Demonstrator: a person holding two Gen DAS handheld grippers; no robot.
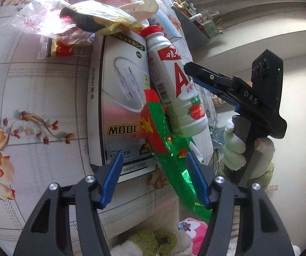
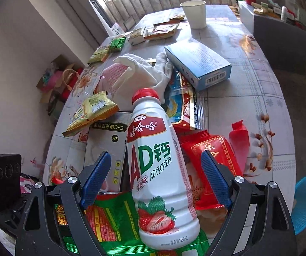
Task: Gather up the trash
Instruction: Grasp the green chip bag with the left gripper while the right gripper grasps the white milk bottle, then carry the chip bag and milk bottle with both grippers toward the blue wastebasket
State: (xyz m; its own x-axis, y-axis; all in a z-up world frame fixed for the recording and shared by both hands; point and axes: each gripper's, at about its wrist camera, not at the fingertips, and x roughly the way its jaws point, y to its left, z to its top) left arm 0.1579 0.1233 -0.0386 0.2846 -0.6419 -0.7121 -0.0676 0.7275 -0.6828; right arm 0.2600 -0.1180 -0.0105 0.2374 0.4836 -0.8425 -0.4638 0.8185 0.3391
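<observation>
White plastic with a red cap: that is the milk bottle, and it lies on its side in the middle of the right wrist view, on top of the other trash. My right hand-held gripper is wide, with one blue pad on each side of the bottle, not pressing it yet. I think I put it there so I can grab the bottle around its fat middle.

My left hand-held gripper is about half wide at the bottom of its own view. The green wrapper runs up between its pads, but I cannot tell if a pad touches it. I think I aim there because the wrapper sticks out over the edge of the surface, so it is easy to pinch.

I count one bottle, one green wrapper, one white charger box under the bottle, one blue box, one paper cup at the top, one white glove and two red wrappers on the right.
</observation>
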